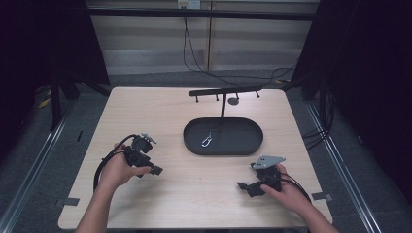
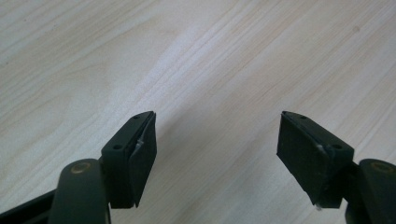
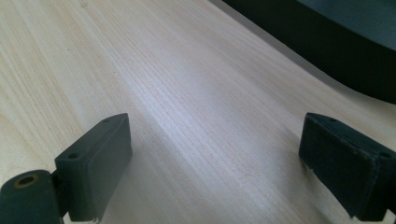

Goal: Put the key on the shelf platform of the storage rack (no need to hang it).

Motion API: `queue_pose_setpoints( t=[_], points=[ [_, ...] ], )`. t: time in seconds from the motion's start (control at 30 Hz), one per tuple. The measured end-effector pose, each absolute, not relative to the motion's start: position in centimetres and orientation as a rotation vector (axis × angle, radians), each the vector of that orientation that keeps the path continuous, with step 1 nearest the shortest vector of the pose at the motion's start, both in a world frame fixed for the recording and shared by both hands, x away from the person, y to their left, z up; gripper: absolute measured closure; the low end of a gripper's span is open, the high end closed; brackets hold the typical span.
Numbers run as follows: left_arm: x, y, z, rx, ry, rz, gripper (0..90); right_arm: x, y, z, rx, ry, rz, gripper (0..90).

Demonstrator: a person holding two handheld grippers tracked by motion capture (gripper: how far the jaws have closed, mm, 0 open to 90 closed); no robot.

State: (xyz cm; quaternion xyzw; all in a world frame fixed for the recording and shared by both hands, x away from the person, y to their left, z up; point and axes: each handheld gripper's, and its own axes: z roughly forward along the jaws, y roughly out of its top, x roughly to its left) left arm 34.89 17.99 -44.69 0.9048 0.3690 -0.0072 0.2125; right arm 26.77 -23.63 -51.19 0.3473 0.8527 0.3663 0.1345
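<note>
The carabiner [image 1: 207,140] is lying in the tray [image 1: 245,145] at frame centre, looking small, stiff, metallic and slippery; gripping across its long sides seems best. Both the left gripper [image 1: 154,170] and right gripper [image 1: 243,186] are gaping, holding nothing.

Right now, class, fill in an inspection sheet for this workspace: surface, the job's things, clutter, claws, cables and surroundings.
Surface: light wooden table, bare between the hands.
Job's things: silver carabiner lying inside the black oval tray; a black stand with hooks rises from the tray's far side.
Clutter: nothing seen.
Claws: left claw open, nothing between its jaws; right claw open, also empty. Both sit low over the table, near the front.
Cables: one trails from each claw; more black cables hang behind the table.
Surroundings: dark curtains at both sides, pale wall panels behind, grey floor.
</note>
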Motion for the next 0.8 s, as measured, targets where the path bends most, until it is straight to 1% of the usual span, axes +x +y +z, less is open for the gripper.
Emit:
queue_pose_setpoints(
  t=[0.63,0.8],
  points=[
    [33.3,19.8,-46.1,2.489,1.037,0.009,28.0,26.8,-23.6,-51.2,1.006,2.472,1.061,8.9],
    [33.1,20.0,-46.1,2.494,1.035,0.036,28.1,26.8,-23.6,-51.2,1.006,2.472,1.061,9.0]
  ],
)
